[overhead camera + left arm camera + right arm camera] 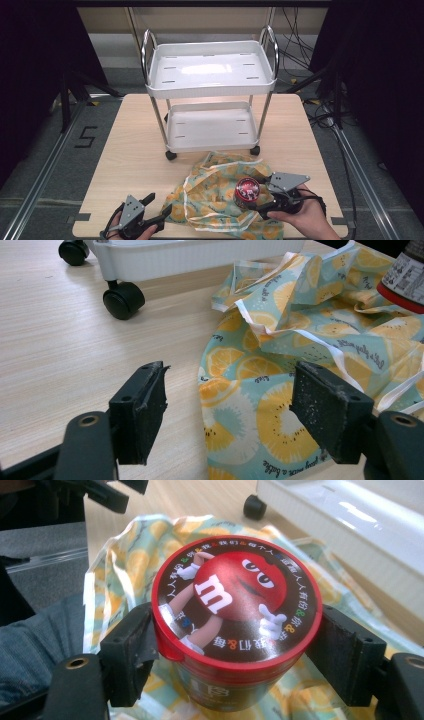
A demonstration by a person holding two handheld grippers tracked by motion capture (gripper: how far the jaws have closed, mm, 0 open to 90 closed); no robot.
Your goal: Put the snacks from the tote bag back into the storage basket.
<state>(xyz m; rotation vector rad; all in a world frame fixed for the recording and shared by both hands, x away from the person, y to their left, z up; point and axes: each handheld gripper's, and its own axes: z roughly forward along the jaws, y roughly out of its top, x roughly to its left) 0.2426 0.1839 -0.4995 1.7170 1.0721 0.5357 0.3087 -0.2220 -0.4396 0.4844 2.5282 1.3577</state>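
Right claw [235,645] pinches candy tub [235,630] upright over fruit-print bag [225,197]; left claw [230,410] spread at bag's edge, likely to hold it open.

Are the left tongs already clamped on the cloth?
No: in the left gripper view the left tongs stand open, their jaws apart with the cloth lying on the table between and beyond them.

A white two-shelf cart [210,80] on black casters stands on the wooden table [130,150].
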